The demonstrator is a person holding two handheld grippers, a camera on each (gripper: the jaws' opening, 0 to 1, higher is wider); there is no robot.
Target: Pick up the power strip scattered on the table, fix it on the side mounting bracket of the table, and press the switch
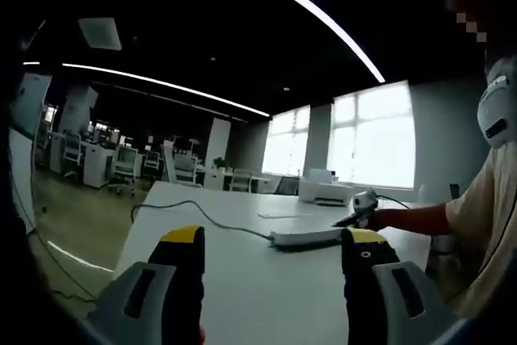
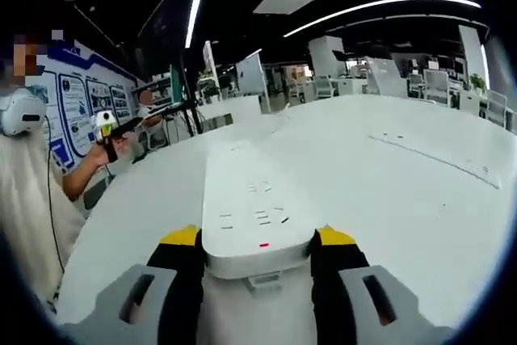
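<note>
Right gripper view: smooth white oblong power strip [image 2: 257,216] between right gripper [image 2: 257,240] jaws.

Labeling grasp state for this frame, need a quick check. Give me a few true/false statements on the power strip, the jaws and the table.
1. The right gripper has the power strip between its jaws. True.
2. The left gripper is clamped on the strip's cable. False: its jaws stand apart with nothing between them; the cable lies further off on the table.
3. The power strip is black. False: it is white, with a small red mark near the held end.
4. A white box-like device sits at the table's far end in the left gripper view. True.
5. The strip is already on the side bracket. False: it is over the tabletop.
</note>
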